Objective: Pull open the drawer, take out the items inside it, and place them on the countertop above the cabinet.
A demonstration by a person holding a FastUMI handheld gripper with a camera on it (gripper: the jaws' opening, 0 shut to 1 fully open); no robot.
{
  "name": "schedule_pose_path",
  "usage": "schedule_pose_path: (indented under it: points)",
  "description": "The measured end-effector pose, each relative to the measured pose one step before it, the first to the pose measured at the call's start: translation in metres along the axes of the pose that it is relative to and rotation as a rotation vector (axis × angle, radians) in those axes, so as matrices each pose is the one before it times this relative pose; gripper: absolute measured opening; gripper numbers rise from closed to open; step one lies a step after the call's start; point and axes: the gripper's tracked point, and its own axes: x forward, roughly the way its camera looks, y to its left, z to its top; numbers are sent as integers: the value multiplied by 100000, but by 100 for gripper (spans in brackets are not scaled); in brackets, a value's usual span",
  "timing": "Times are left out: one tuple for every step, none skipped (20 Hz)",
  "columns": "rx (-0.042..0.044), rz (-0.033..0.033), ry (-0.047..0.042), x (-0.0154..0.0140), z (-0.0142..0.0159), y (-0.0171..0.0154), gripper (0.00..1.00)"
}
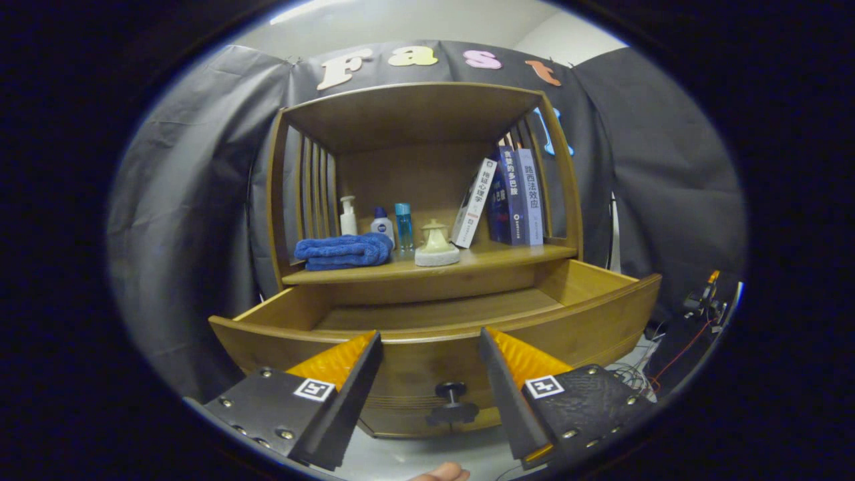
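On the worktop (494,256) above the drawer (427,347), items stand in a row: folded blue towel (344,250) at the left end, pump bottle (347,216), white bottle with blue cap (382,224) and clear blue bottle (403,226) behind it toward the back edge. Pale ceramic lidded pot (437,247) sits near the front edge at mid-span. Books (511,197) lean at the right end, one white book tilted against the others. Drawer is pulled out; visible floor of it shows bare wood. Dark knob (452,389) on the drawer front lies between the fingers. Tongs (431,351) spread apart, gripping nothing, just in front of the drawer front.
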Motion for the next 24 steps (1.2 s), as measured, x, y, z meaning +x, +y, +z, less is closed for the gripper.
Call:
schedule_pose_path:
  points:
    - [527, 313, -578, 258, 175, 40, 88]
    - [328, 237, -944, 289, 394, 20, 88]
    - [-152, 234, 1075, 450, -182, -29, 89]
    - [-274, 297, 1033, 106, -246, -81, 88]
    - [946, 64, -830, 348, 306, 9, 89]
    - [658, 27, -360, 604, -20, 61, 89]
    - [-450, -403, 757, 410, -1, 121, 89]
    - [281, -67, 653, 498, -147, -85, 89]
    - [1288, 116, -568, 424, 195, 87, 89]
    - [442, 388, 825, 243, 26, 83, 89]
    - [161, 140, -414, 652, 127, -39, 89]
    - [-140, 98, 632, 566, -16, -34, 89]
    - [-126, 120, 124, 108, -44, -130, 89]
    - [1183, 506, 879, 243, -88, -179, 90]
    - [2343, 915, -182, 145, -85, -55, 90]
    - [2007, 843, -351, 292, -30, 42, 90]
    - [-377, 107, -1015, 242, 143, -75, 90]
    - [-1342, -390, -149, 266, 71, -42, 91]
    - [-223, -391, 517, 316, -225, 115, 91]
    - [-956, -735, 1189, 454, -172, 68, 91]
    - [-1192, -478, 187, 327, 72, 101, 91]
    - [196, -72, 132, 423, 75, 36, 90]
    - [1035, 216, -174, 247, -61, 91, 90]
    - [462, 301, -621, 198, 74, -13, 90]
